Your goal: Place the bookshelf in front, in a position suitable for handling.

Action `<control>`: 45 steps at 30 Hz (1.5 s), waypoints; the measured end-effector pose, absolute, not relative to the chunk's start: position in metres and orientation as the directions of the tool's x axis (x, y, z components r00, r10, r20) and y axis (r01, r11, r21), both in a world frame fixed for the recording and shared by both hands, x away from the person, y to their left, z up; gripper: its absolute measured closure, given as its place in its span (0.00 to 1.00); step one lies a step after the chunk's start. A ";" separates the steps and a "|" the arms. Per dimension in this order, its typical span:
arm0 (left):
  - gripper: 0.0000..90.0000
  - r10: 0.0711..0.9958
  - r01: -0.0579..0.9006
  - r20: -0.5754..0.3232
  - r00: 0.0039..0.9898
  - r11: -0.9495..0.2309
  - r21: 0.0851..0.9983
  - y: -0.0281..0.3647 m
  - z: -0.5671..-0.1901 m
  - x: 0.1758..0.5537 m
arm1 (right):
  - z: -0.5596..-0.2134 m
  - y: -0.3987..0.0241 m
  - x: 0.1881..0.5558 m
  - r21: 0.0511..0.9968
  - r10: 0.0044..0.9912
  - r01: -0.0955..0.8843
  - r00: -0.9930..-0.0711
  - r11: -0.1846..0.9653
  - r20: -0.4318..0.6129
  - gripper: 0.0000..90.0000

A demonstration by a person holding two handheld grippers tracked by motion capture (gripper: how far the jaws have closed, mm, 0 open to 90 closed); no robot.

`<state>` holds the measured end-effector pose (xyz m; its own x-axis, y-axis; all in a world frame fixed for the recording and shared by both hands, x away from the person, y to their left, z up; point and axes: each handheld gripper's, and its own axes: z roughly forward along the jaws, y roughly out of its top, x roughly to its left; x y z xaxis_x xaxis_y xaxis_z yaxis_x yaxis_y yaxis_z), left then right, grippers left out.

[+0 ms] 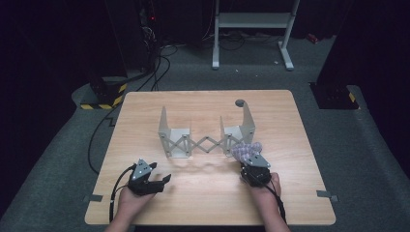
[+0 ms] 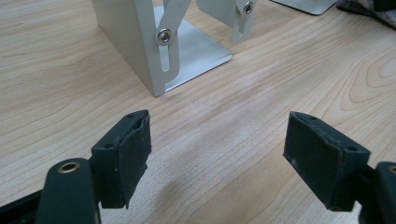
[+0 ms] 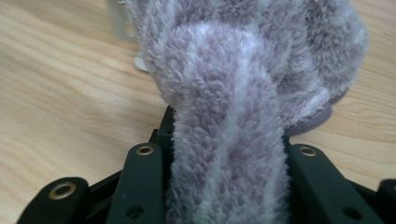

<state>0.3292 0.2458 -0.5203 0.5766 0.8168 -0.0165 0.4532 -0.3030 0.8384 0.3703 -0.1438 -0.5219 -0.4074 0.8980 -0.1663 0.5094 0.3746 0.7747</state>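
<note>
A fuzzy purple-and-white striped sock is bunched between the jaws of my right gripper, which is shut on it at the table's front right. In the right gripper view the sock bulges up from between the black jaws and hides the fingertips. It rests against the right end of a grey metal scissor rack in the middle of the table. My left gripper stands open at the front left, its pads wide apart over bare wood. The rack's left bracket stands just beyond them.
The wooden table has bare wood in front of the rack and between my hands. A small dark round disc lies near the far edge. Cables and a white frame stand on the dark floor behind.
</note>
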 end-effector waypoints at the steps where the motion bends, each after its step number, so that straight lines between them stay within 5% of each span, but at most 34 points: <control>1: 0.26 0.817 0.454 -0.018 0.576 -0.301 0.839 0.246 -0.520 0.329 | -0.521 -0.141 0.368 0.777 0.892 0.500 -0.421 0.382 -0.167 0.70; 11: 0.26 0.820 0.454 -0.020 0.572 -0.296 0.840 0.248 -0.520 0.329 | -0.519 -0.113 0.361 0.779 0.850 0.449 -0.488 0.438 -0.198 0.70; 30: 0.26 0.820 0.450 -0.020 0.572 -0.293 0.843 0.249 -0.519 0.329 | -0.433 -0.095 0.345 0.902 0.845 0.187 -0.462 0.389 -0.269 0.69; 45: 0.26 0.819 0.453 -0.020 0.573 -0.296 0.841 0.249 -0.519 0.329 | -0.516 -0.100 0.369 0.781 0.845 0.426 -0.481 0.457 -0.232 0.69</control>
